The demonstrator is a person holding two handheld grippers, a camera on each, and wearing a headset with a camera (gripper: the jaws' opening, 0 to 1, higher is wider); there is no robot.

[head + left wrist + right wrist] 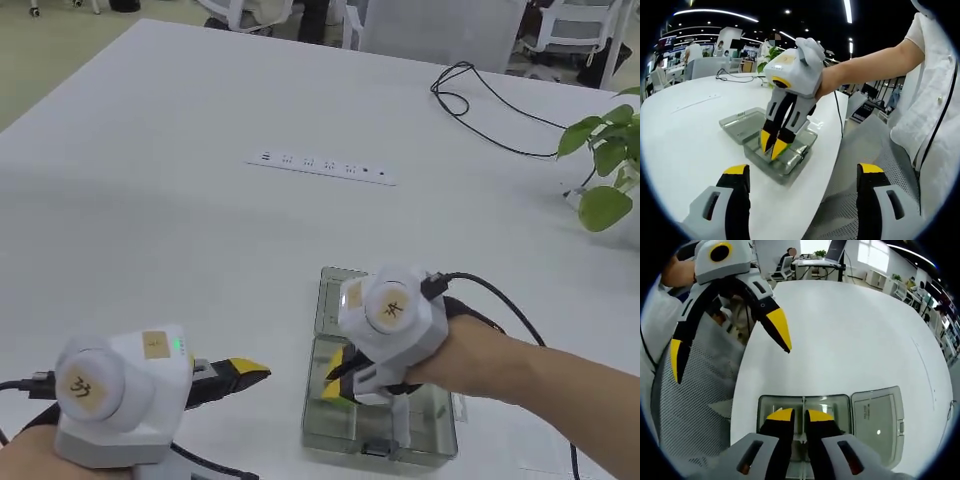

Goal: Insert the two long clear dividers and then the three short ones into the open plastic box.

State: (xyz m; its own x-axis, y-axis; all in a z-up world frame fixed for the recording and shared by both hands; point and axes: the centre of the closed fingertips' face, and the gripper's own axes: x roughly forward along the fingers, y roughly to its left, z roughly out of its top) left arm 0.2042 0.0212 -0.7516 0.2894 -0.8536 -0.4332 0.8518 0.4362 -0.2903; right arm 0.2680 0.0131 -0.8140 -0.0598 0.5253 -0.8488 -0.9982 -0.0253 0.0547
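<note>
The open clear plastic box lies near the table's front edge, its lid folded out flat behind it. My right gripper points down into the box, jaws nearly together on a thin clear divider that stands upright across the box. In the left gripper view the right gripper hangs over the box. My left gripper hovers left of the box with nothing between its jaws. Its own view shows the left gripper wide open, and the right gripper view shows the left gripper open too.
A white power strip lies mid-table. A black cable loops at the back right, beside a green plant. The table's near edge runs just past the box, with a mesh chair below it. The lid takes up room beside the box.
</note>
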